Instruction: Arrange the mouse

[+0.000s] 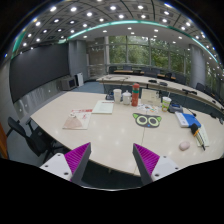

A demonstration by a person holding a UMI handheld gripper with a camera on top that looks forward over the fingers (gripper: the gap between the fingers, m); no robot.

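A small white mouse (183, 146) lies on the pale table (110, 130), far off to the right of my fingers and beyond them. My gripper (112, 150) is held above the near part of the table. It is open wide, with nothing between the purple pads (78, 158). The mouse is small at this distance and its details are hard to make out.
Farther along the table are a blue book (187, 119), a green ringed object (148, 119), cups (130, 97), a magazine (78, 120) and a sheet of paper (103, 107). Dark chairs (25, 135) stand at the table's left side. More tables stand behind.
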